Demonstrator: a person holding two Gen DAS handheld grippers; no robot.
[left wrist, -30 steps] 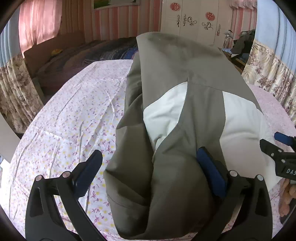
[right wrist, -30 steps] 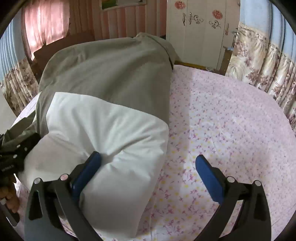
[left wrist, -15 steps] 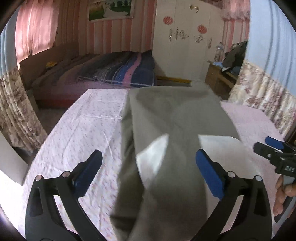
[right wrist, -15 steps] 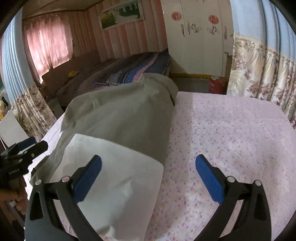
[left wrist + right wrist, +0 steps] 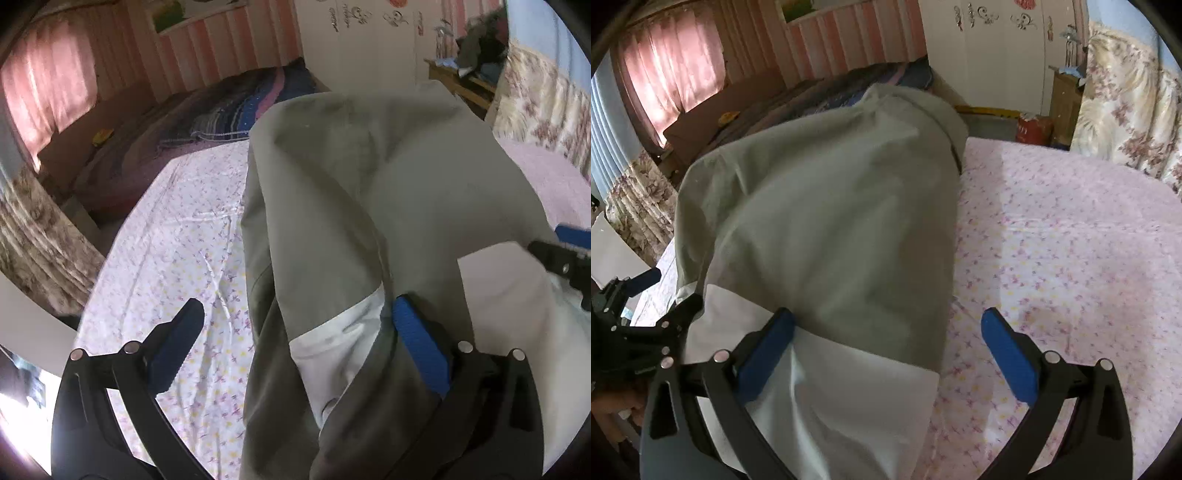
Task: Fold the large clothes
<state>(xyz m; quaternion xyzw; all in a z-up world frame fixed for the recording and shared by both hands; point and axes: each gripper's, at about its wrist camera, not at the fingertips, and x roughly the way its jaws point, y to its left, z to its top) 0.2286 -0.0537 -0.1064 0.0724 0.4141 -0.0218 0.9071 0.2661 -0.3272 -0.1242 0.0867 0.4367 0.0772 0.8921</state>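
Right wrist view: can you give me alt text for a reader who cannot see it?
A grey-green and white garment lies lengthwise on a bed with a pink floral sheet. The right tool, open, straddles the garment's near right edge, with its left finger on the white panel. The left tool shows at the left edge.

Dim room, daylight glowing through pink curtains (image 5: 683, 70) (left side); fisheye-bent edges, slight blur.
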